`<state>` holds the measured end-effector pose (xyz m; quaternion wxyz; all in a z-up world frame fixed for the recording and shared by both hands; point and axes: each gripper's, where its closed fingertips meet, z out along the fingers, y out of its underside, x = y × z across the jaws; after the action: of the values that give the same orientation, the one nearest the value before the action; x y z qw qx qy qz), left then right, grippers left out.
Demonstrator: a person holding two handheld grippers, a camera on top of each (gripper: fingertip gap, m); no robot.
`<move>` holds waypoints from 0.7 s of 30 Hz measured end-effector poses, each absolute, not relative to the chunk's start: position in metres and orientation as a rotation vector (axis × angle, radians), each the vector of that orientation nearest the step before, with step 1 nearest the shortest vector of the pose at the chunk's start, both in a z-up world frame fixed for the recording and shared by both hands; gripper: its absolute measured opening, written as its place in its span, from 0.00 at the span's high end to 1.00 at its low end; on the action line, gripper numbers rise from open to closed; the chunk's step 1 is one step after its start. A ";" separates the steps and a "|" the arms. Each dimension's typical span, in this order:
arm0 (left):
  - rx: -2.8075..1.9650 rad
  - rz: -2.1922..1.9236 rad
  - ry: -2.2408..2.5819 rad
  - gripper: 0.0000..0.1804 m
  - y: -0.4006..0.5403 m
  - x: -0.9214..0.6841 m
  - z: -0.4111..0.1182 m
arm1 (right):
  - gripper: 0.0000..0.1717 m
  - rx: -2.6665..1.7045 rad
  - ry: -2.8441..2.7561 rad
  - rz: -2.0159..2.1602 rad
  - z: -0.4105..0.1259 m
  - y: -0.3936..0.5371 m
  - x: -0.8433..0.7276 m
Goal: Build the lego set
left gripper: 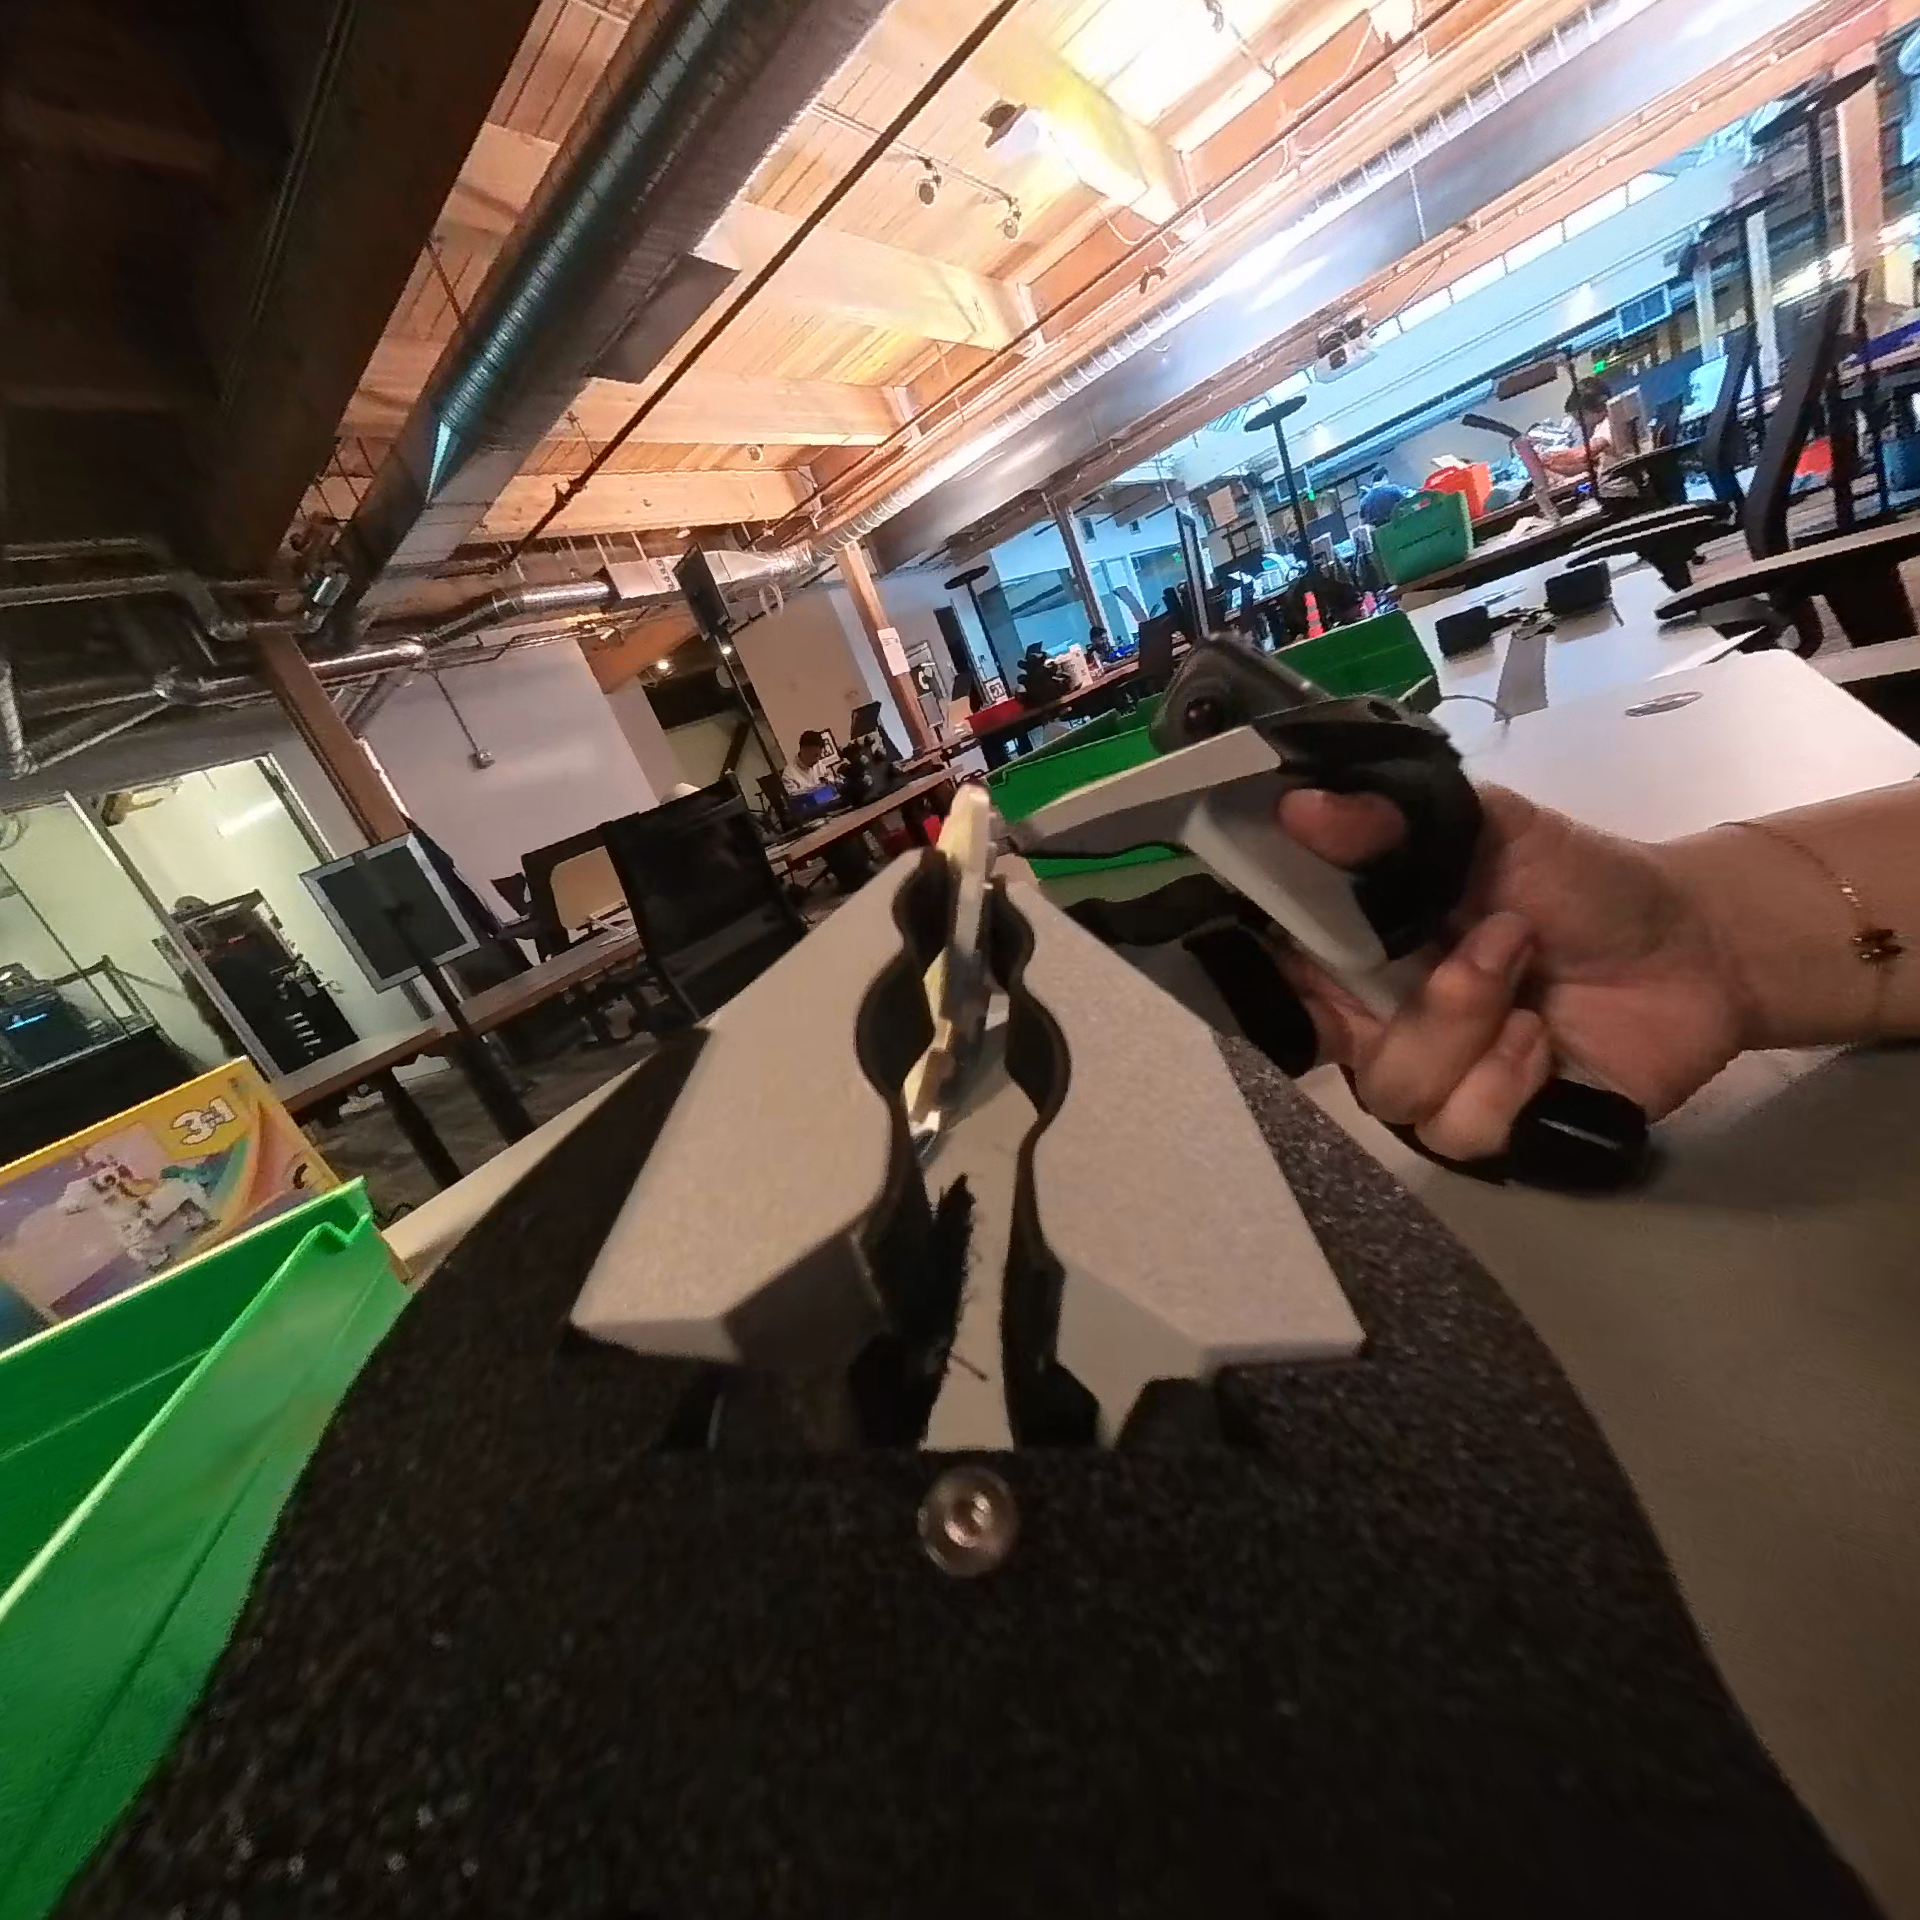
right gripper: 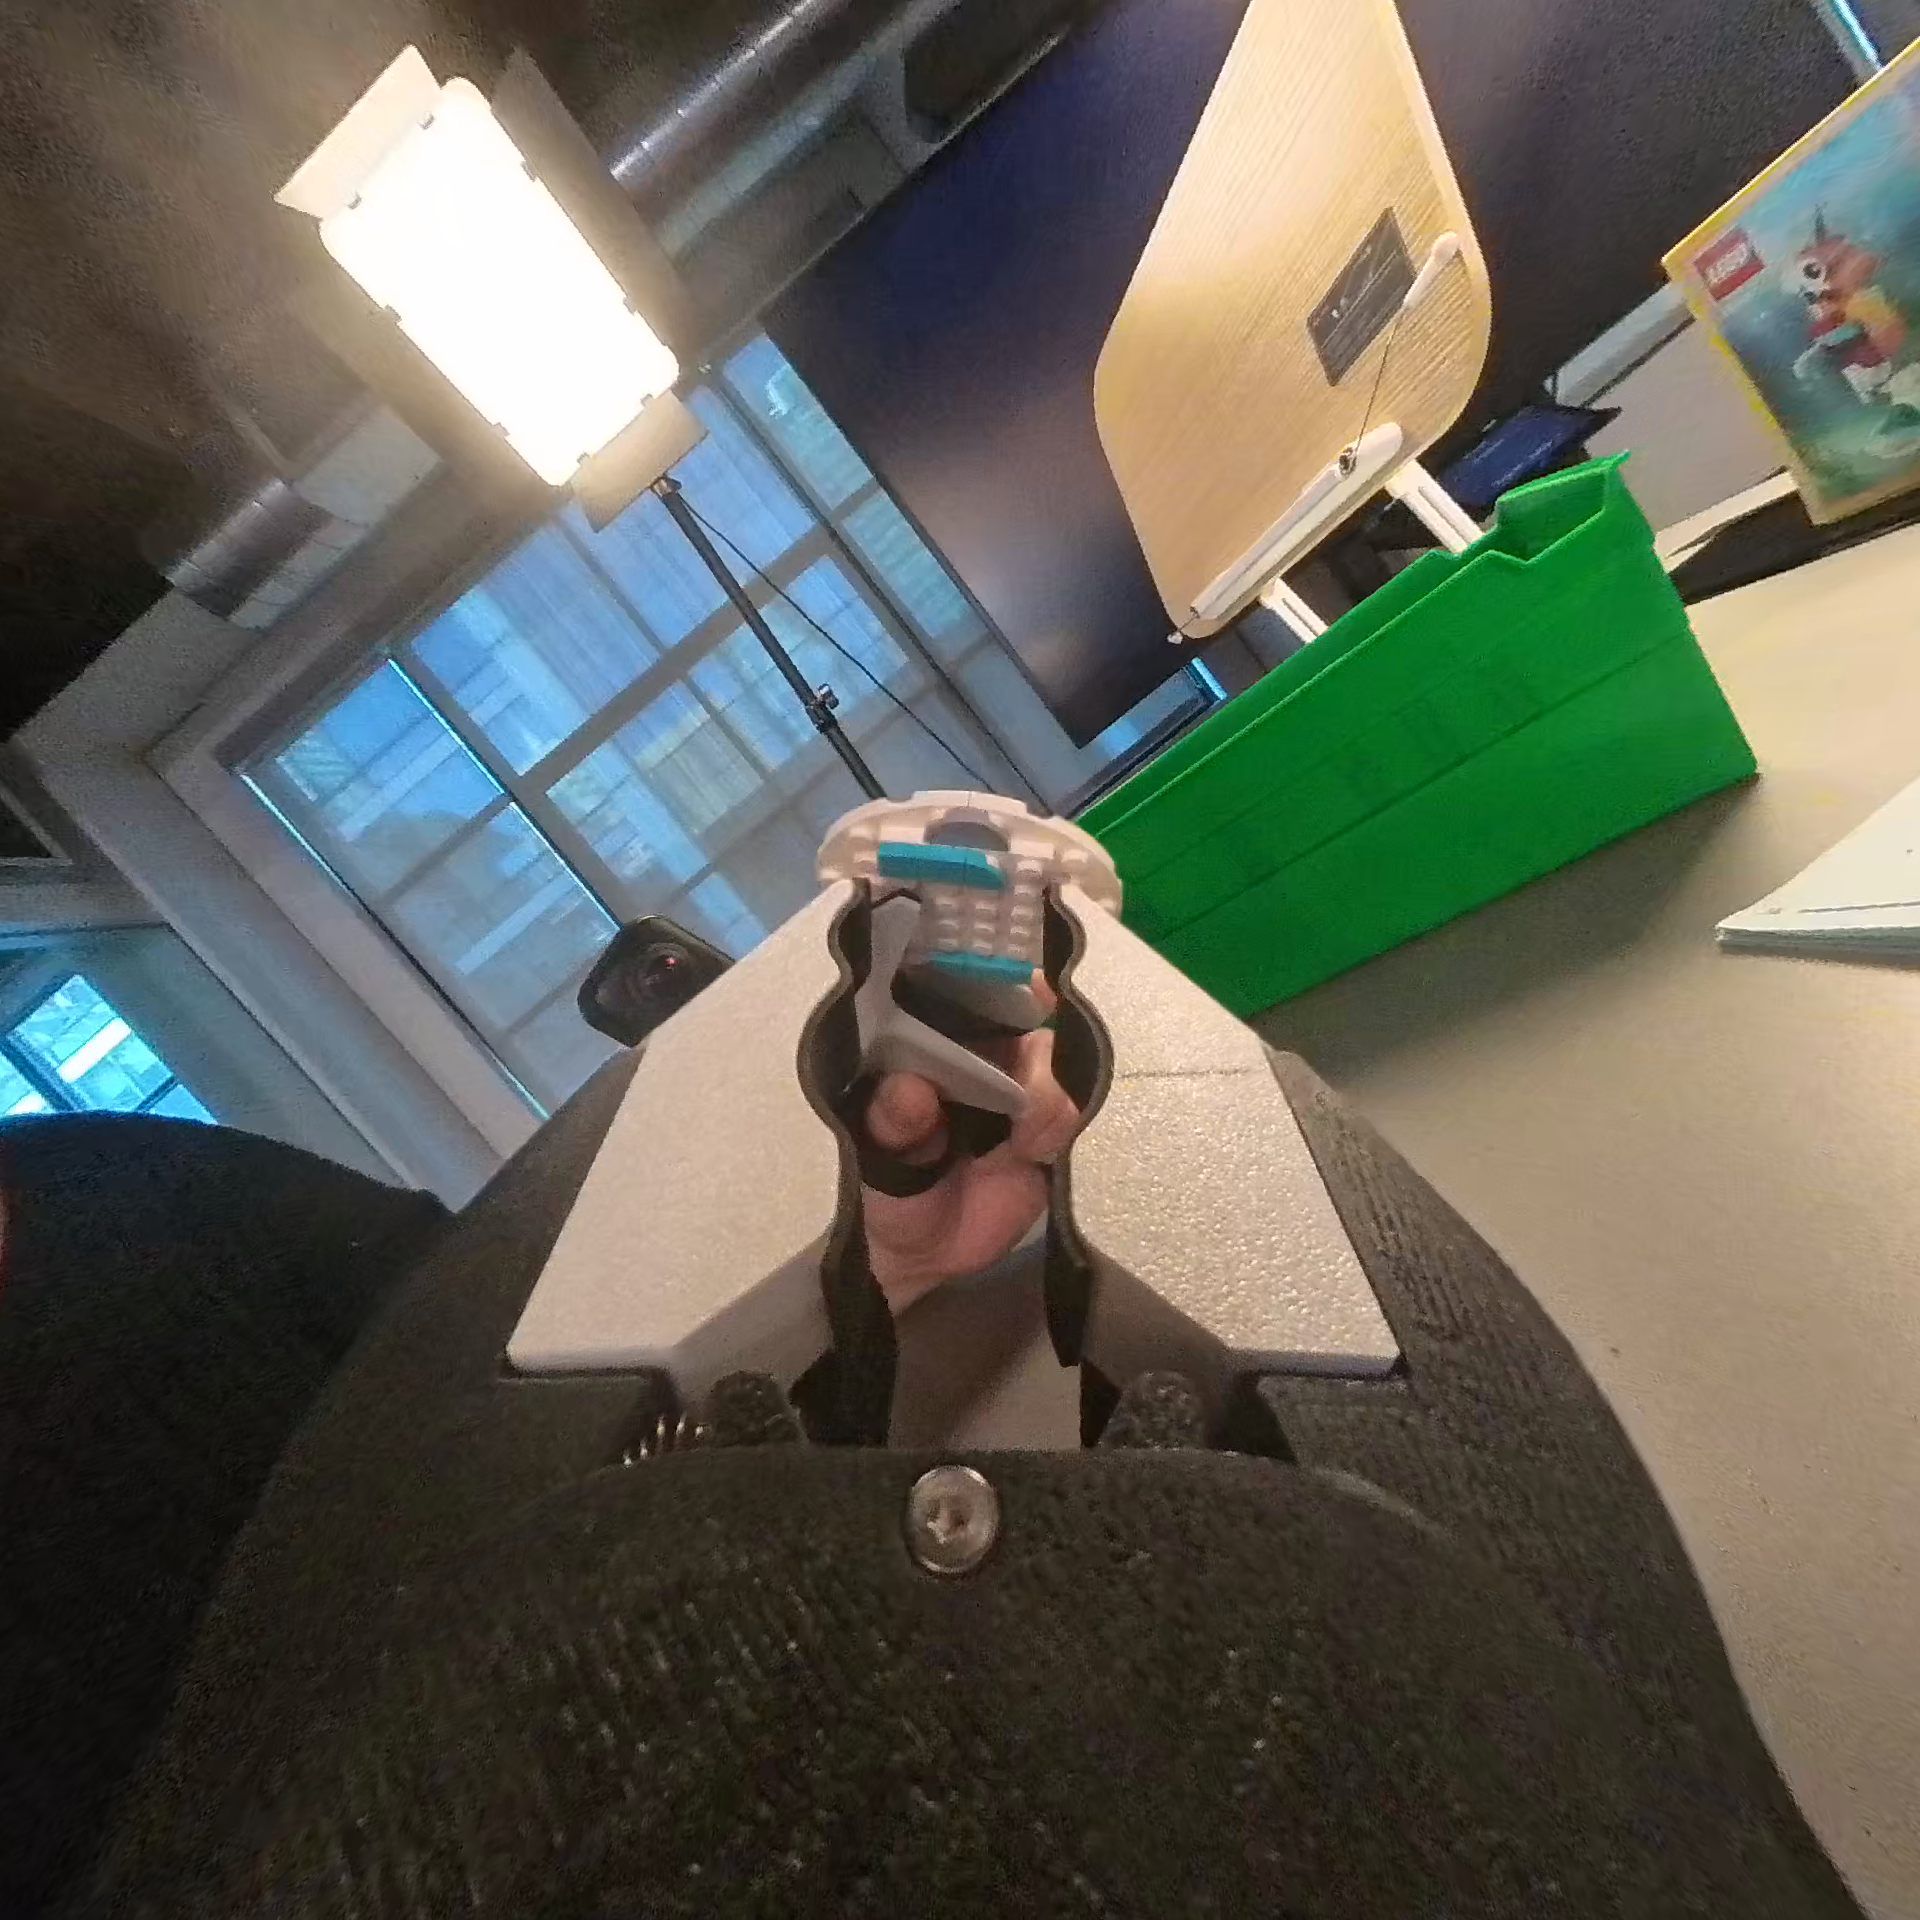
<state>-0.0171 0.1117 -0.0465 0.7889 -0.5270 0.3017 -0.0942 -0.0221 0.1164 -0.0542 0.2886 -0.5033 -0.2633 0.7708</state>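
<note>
Grey desk [right gripper: 1662,1143] in an open office. Left tongs [left gripper: 961,914] clench a white plate edge-on; only the right view shows its teal studs, right tongs [right gripper: 951,935] spread around it.

Both views are showing strong fisheye bending: straight beams and window frames are curving toward the edges.

Left wrist view: the bright skylight panel in the wooden ceiling [left gripper: 1174,94] is blowing out to white and yellow. The top-left corner is falling into deep shadow. Motion blur is smearing the grey plastic fingers [left gripper: 810,1081] and the hand gripping the other handle [left gripper: 1538,966]; the far office is reading a bit sharper.

Right wrist view: the rectangular white studio light panel on a black stand [right gripper: 478,281] is glaring and clipping, haloing into the grey ceiling. Blue daylight is coming through the windows. The bright green plastic bin [right gripper: 1455,748] is casting a soft shadow on the grey table [right gripper: 1558,1143]. The focus is looking soft and grainy overall.
</note>
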 end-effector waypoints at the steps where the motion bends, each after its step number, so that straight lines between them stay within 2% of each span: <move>1: -1.131 -0.204 0.657 0.98 0.111 -0.016 -0.046 | 0.82 -1.349 -0.705 2.062 -0.055 0.116 -0.023; 6: -1.108 -0.185 0.700 0.98 0.107 -0.014 -0.046 | 0.76 -1.343 -0.679 2.161 -0.054 0.114 -0.021; 21: -1.087 -0.159 0.770 0.98 0.100 -0.010 -0.047 | 0.78 -1.310 -0.699 2.172 -0.053 0.109 -0.020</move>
<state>-0.0095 0.0996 -0.0467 0.7833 -0.5037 0.3569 -0.0738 -0.0197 0.1091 -0.0526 0.2525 -0.4816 -0.2570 0.7989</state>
